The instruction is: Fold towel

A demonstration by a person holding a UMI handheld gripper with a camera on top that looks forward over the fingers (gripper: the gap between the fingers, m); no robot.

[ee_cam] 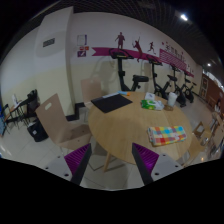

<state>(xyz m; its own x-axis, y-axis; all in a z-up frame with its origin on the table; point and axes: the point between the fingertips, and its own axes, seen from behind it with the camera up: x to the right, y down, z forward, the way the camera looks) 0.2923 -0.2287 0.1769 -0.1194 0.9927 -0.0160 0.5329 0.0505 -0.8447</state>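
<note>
A folded checkered towel (pixel 167 134) in green, yellow and pink lies on a round wooden table (pixel 125 124), near its right edge. My gripper (pixel 112 168) is held high and well back from the table, open, with nothing between its purple pads (pixel 80 158). The towel lies far beyond the fingers, to the right.
A dark laptop or mat (pixel 111 102) lies on the table's far left part, with small green and white items (pixel 152 101) behind the towel. A wooden chair (pixel 62 124) stands left of the table, another chair (pixel 92 90) behind it. Exercise machines (pixel 135 72) line the far wall.
</note>
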